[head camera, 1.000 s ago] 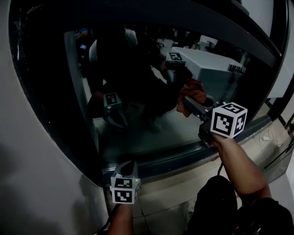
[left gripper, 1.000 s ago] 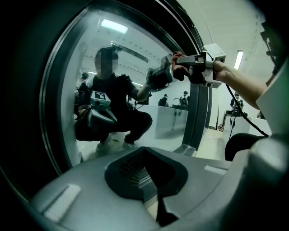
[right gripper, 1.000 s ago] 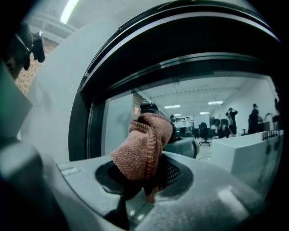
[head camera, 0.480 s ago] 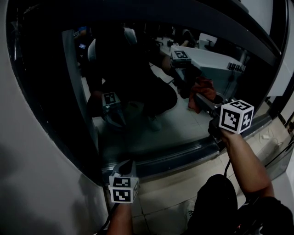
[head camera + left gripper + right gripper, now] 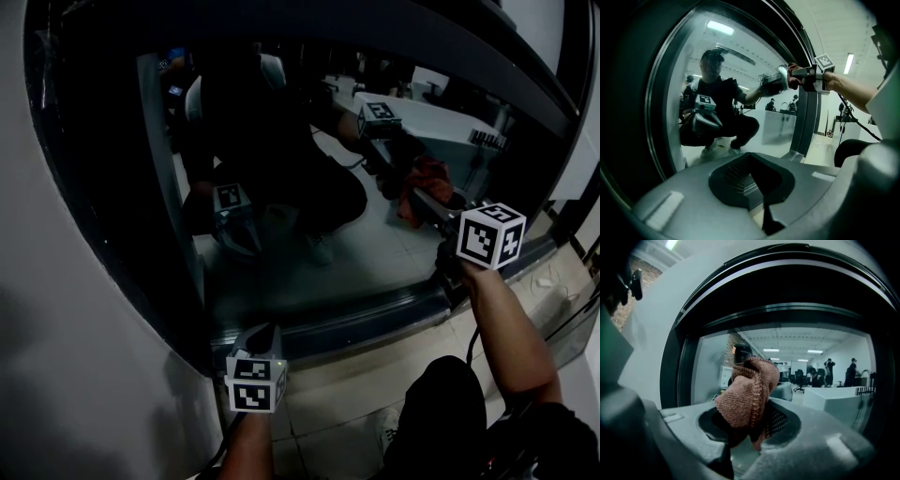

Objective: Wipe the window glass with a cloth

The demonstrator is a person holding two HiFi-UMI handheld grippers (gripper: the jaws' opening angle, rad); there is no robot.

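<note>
Cloth point(image 5: 749, 397), reddish-brown and knitted, is clamped in the right gripper point(image 5: 750, 422). Its jaws are closed on the bunched lower part, and the rest stands proud of the tips. In the head view the wad sits at the right of the frame, against the window glass point(image 5: 309, 262), where it meets its own reflection. Contact appears to be made, though the dim light leaves that short of certain. The left gripper view, looking across from the side, agrees: gripper and mirrored gripper meet nose to nose in the upper right of that frame.

Left gripper point(image 5: 752, 176): jaws drawn together, nothing between them. It hangs low at the bottom centre of the head view, just in front of the dark lower frame point(image 5: 375, 314). It is clear of the pane and takes no part in the work.

Glass condition: dark and strongly reflective, showing a crouching person and a lit room. No streaks, smears or wet band can be made out, so wiped area cannot be told from unwiped.

Assessment: wiping is judged to be under way, with the cloth at the right-hand part of the pane. Left and lower portions lie well apart from the wad and should be counted as outstanding unless shown otherwise. Completed share cannot be established from these views.
</note>
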